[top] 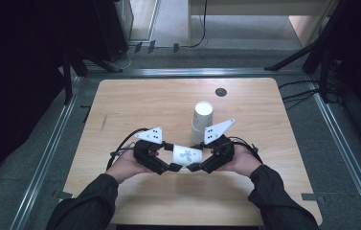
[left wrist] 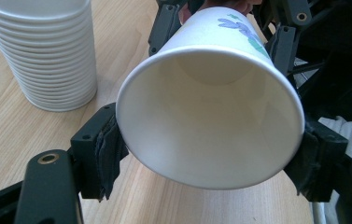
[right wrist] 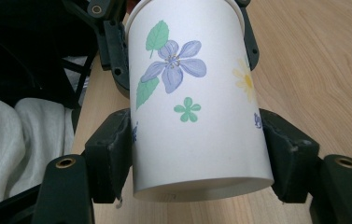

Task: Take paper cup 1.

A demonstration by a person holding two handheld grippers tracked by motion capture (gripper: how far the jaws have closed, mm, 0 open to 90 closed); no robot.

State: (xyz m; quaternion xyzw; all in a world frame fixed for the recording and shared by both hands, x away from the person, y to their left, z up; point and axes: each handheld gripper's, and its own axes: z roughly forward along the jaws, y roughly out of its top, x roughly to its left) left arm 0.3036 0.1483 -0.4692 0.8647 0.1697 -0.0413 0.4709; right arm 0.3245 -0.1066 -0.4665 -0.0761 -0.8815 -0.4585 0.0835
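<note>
A stack of white paper cups (top: pixel 202 120) is stood upright on the light wood-grain worktop (top: pixel 135 103), near its middle; in the left gripper view the same stack (left wrist: pixel 47 51) is seen at the upper left, its nested rims layered one above another. A small dark round disc (top: pixel 220 92) is set into the worktop surface toward its far edge, well apart from the stack. Beyond the worktop, a metal floor rail (top: pixel 178 72), dark stand legs (top: pixel 295 57) and trailing black cables (top: pixel 302 93) are laid out on grey flooring.
</note>
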